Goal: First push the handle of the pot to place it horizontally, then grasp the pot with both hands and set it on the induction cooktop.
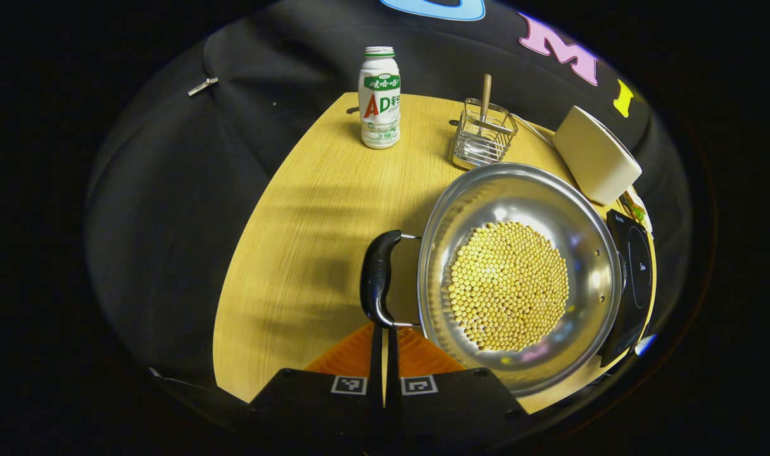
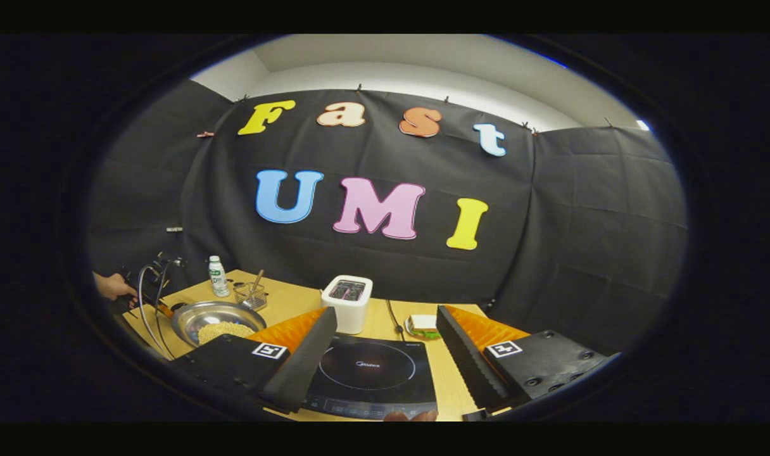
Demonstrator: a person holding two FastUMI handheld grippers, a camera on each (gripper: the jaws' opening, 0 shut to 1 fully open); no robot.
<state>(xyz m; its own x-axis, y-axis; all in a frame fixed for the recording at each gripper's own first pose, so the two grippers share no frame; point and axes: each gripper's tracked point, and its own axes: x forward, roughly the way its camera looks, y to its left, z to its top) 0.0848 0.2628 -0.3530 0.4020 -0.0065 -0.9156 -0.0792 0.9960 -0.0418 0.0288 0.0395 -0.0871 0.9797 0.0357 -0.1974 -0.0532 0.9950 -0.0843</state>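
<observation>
While L gripper fingers closed, pot handle touches tips.

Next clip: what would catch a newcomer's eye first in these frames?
The steel pot full of yellow beans sits at the table's right, its black handle pointing at the left gripper, whose fingers are closed. In the right gripper view, the open right gripper frames the black cooktop, with a white toaster behind.

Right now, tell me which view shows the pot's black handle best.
The left gripper view: the pot handle sits close and sharp just ahead of the shut left gripper. The right gripper view shows the pot small and far off.
</observation>
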